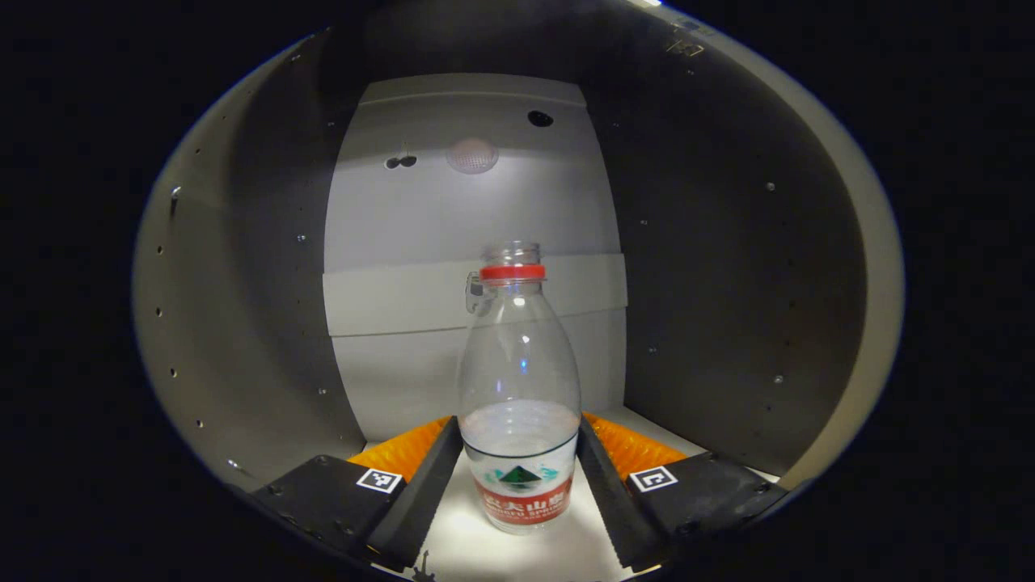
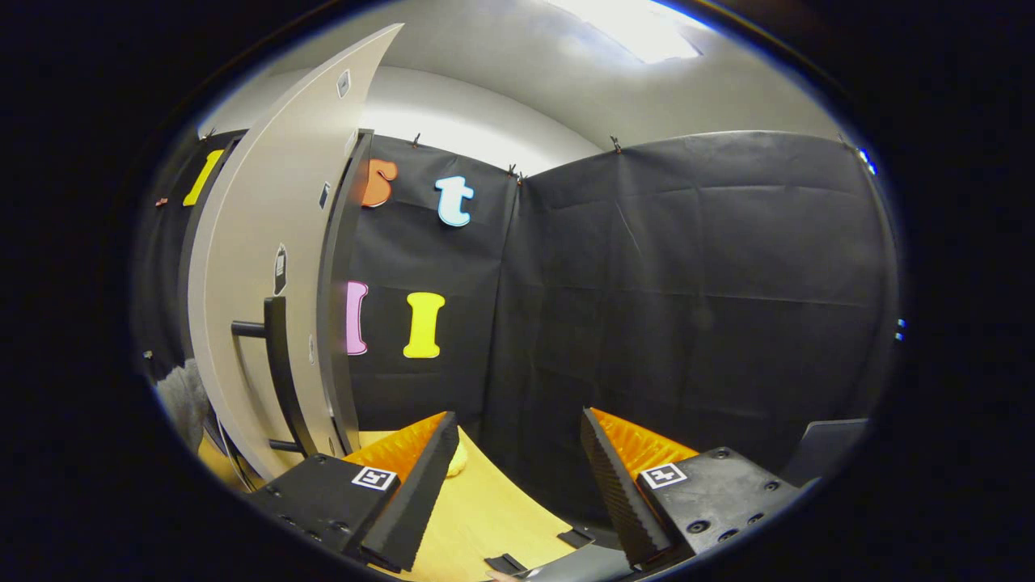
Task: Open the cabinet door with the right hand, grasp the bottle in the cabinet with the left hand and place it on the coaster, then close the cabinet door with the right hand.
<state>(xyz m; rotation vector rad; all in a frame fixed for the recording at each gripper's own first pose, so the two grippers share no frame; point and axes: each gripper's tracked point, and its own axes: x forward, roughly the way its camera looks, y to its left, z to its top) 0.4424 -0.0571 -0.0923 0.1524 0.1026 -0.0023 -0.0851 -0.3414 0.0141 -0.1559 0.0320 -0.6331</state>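
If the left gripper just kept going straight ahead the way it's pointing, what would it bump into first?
The bottle. It stands upright inside the cabinet, between the left gripper's open fingers, so pushing on would likely meet its lower body first; the cabinet's back wall lies farther behind.

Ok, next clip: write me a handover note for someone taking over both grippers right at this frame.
Left gripper: inside the cabinet, fingers either side of the bottle; whether they press on it cannot be told.
Right gripper: open, holding nothing, above the wooden table, away from the door handle.
Cabinet door: stands open.
Bottle: upright on the cabinet floor, cap off, red ring at the neck.
Done: door opened.
Left: close on the bottle, carry it to the coaster, shut the door with the right.
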